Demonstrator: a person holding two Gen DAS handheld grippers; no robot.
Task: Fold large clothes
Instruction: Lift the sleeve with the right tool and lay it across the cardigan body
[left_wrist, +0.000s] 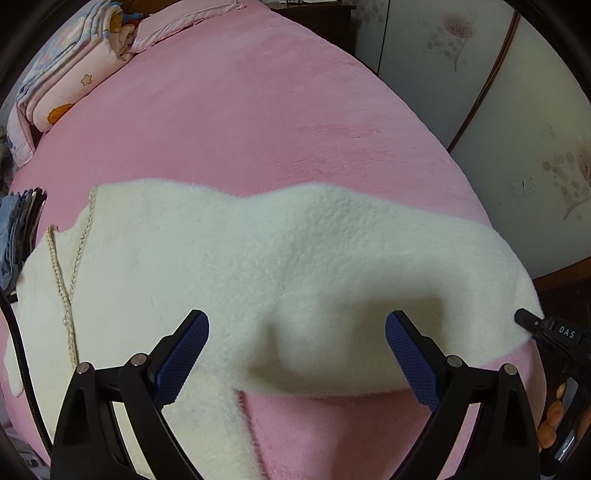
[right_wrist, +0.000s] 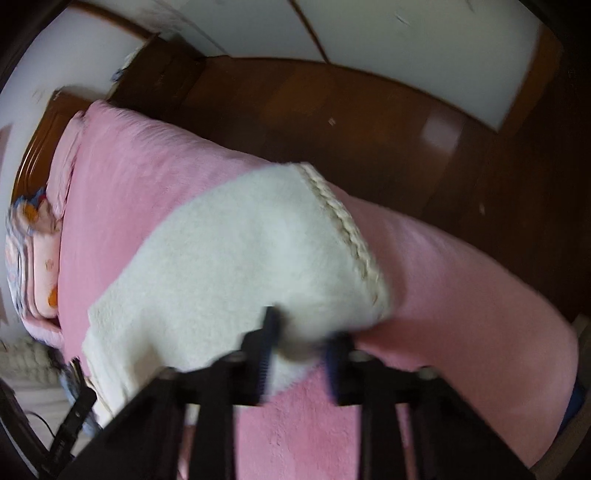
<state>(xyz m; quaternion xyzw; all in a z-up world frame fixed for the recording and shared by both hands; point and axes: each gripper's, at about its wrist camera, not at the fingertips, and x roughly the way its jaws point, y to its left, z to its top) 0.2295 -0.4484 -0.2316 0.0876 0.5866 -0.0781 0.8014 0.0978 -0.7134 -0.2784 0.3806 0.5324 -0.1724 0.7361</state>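
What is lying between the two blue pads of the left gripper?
In the left wrist view, a raised fold of the white fleece garment lies between the open left gripper's pads, with pink bedspread nearer the camera.

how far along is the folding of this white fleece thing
Early. The white fleece garment lies spread across the pink bed, one sleeve apparently laid over. The right gripper pinches an edge near the braided trim; the left gripper is open above it. The main folds remain.

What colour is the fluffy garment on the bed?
Creamy white fleece garment, clearest in the left wrist view.
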